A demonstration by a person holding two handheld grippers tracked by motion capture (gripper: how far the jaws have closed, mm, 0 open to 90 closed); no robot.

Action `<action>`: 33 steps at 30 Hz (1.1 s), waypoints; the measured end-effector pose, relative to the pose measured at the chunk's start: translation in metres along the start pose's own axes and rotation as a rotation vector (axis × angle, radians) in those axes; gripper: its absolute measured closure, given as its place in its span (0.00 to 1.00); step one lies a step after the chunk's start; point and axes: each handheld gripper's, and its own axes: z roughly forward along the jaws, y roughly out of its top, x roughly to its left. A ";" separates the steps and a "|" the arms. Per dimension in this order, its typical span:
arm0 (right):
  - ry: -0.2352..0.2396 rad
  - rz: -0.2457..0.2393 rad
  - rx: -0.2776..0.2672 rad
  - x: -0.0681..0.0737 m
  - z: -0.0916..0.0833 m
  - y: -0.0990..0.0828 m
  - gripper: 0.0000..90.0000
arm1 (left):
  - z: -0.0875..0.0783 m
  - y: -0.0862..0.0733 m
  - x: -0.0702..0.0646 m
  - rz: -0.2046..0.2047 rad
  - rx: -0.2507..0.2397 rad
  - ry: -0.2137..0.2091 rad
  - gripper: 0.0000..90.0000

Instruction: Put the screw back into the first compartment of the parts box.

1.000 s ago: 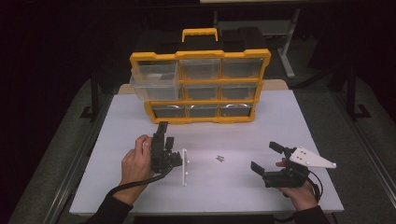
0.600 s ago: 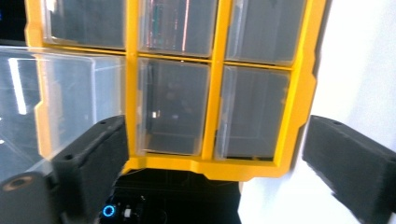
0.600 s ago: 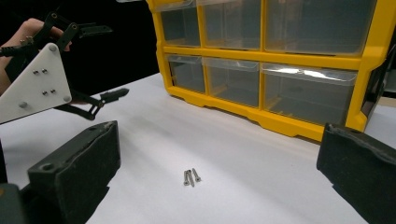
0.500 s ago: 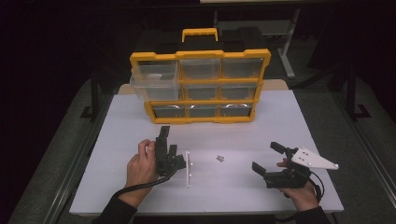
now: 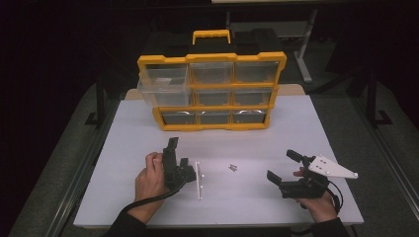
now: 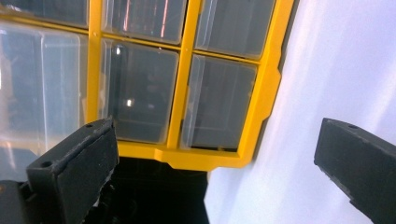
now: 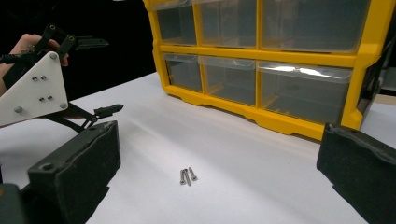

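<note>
A yellow organizer with several clear drawers stands upright at the back of the white table. Its top-left drawer is pulled partly out. A few small screws lie loose on the table between the hands. My left gripper lies on its side left of the screws, its white plate edge-on. Its jaws have just opened wide, with nothing between them, and they face the organizer. My right gripper rests open and empty right of the screws. Across from it is the left gripper.
The organizer has a yellow carrying handle on top. Dark floor and table legs surround the table. Bare white tabletop lies in front of the organizer and to both sides of the hands.
The left gripper's jaws have spread wider, and that hand has drifted slightly right and toward the near edge. The right gripper and the screws have stayed put.
</note>
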 end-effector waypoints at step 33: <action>0.005 0.000 0.009 0.001 0.002 0.000 0.00 | -0.001 -0.020 0.030 -0.591 -0.017 -0.208 0.00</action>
